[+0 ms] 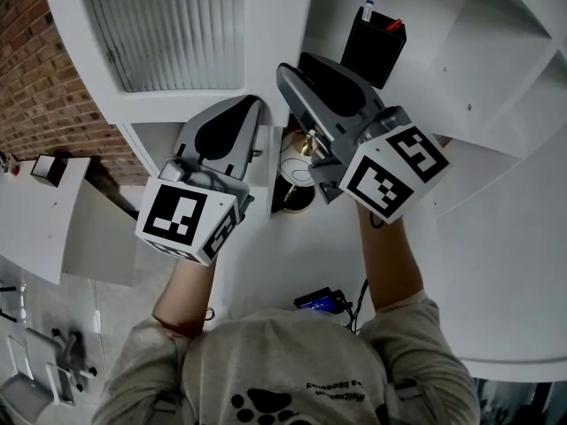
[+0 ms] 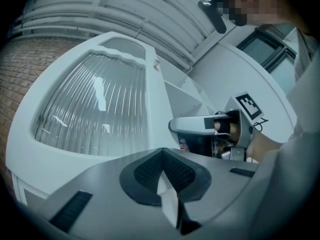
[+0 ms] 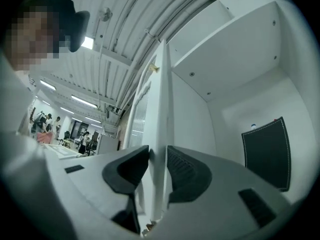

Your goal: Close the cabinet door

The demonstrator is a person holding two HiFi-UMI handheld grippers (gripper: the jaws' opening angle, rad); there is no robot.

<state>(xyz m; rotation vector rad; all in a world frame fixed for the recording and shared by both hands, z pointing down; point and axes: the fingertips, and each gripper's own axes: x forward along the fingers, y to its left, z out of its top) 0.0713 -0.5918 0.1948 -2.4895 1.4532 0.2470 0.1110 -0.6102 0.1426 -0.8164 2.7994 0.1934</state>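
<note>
The white cabinet door point(image 1: 275, 25) with its ribbed glass panel point(image 2: 95, 109) stands swung open, edge-on in the right gripper view point(image 3: 161, 84). My right gripper point(image 1: 297, 65) straddles that free edge: the door's edge lies between its dark pads point(image 3: 185, 171), which sit close to both faces without clearly pressing. My left gripper point(image 1: 255, 104) is just left of it, by the door's outer face near the bottom rail. Its pads meet at the tips point(image 2: 161, 151), with nothing held. The open cabinet point(image 3: 240, 59) is to the right of the door.
A black box point(image 1: 372, 42) stands on the shelf inside the cabinet. A round dark object with a brass part point(image 1: 297, 173) sits below the grippers. A brick wall point(image 1: 35, 78) and a white table point(image 1: 35, 220) are at left. A blue device on a cable point(image 1: 319, 301) hangs near my chest.
</note>
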